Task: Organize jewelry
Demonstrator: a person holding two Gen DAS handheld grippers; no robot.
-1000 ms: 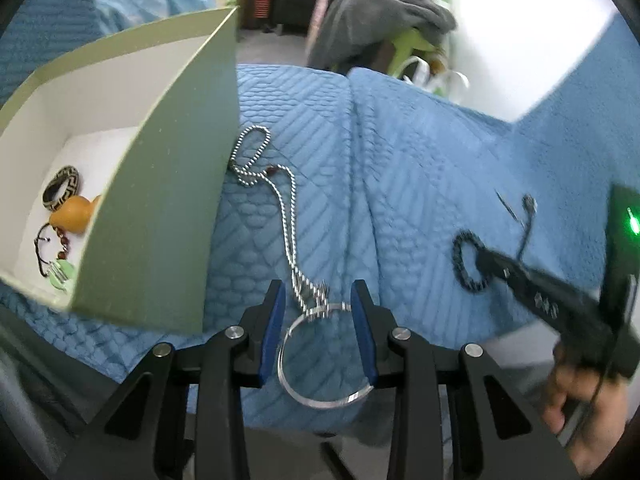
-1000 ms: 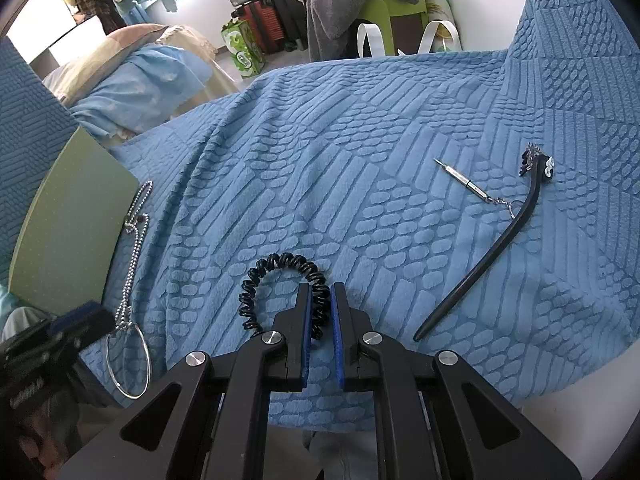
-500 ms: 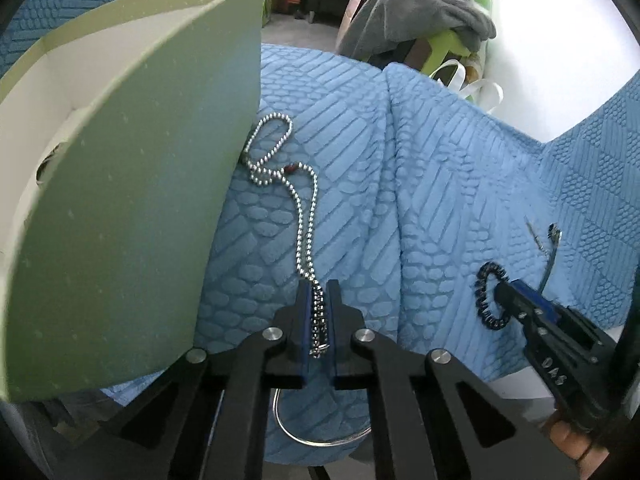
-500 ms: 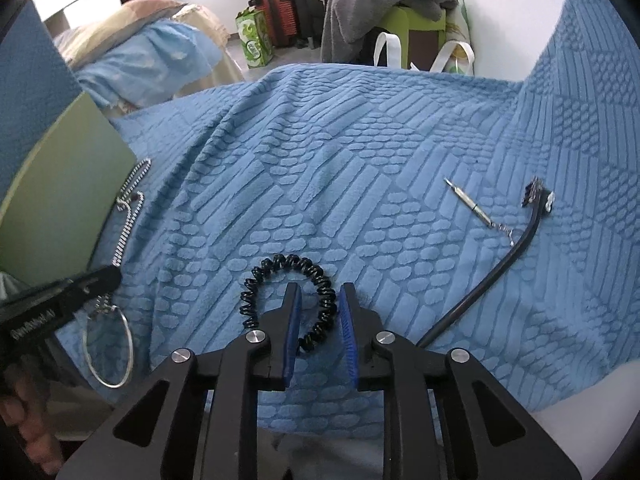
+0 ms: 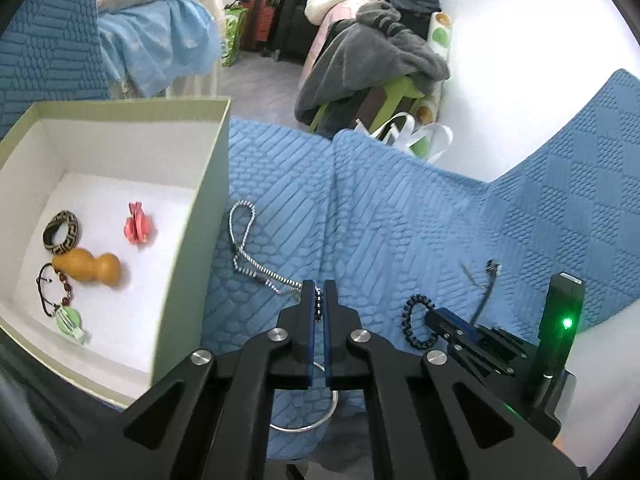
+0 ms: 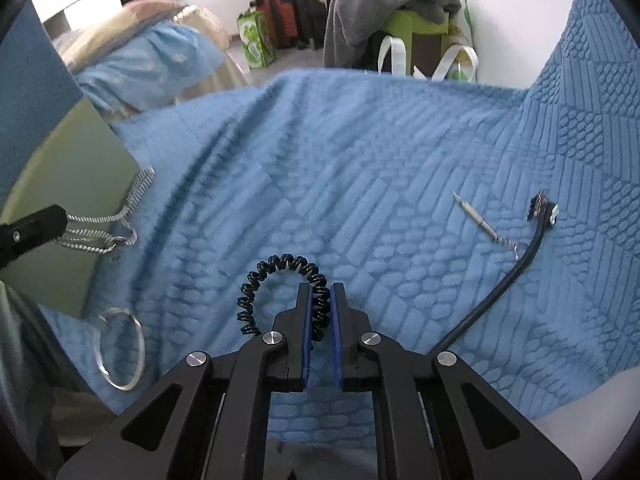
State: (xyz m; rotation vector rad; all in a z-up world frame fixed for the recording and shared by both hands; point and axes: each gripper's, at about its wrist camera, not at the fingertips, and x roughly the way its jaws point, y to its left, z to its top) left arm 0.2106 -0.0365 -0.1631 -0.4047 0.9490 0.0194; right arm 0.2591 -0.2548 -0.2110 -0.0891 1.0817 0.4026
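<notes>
Over on the left, the green box [image 5: 188, 248] already holds a patterned ring [image 5: 62, 235], a gourd charm [image 5: 90, 267] and a red clip [image 5: 138, 229]. Centre, the left hand-held gripper [image 5: 319, 308] is clenched on the bead chain [image 5: 256, 268], its hoop half hidden beneath. To the right, the right hand-held gripper [image 6: 319, 310] pinches the black coil bracelet [image 6: 280, 280] on the blue blanket [image 6: 380, 168]. The black cord [image 6: 500, 288] is untouched; its end charm is unclear.

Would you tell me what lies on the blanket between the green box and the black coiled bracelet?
In the left wrist view, the beaded silver chain and the left gripper shut on it lie between the green box and the coiled bracelet.
</notes>
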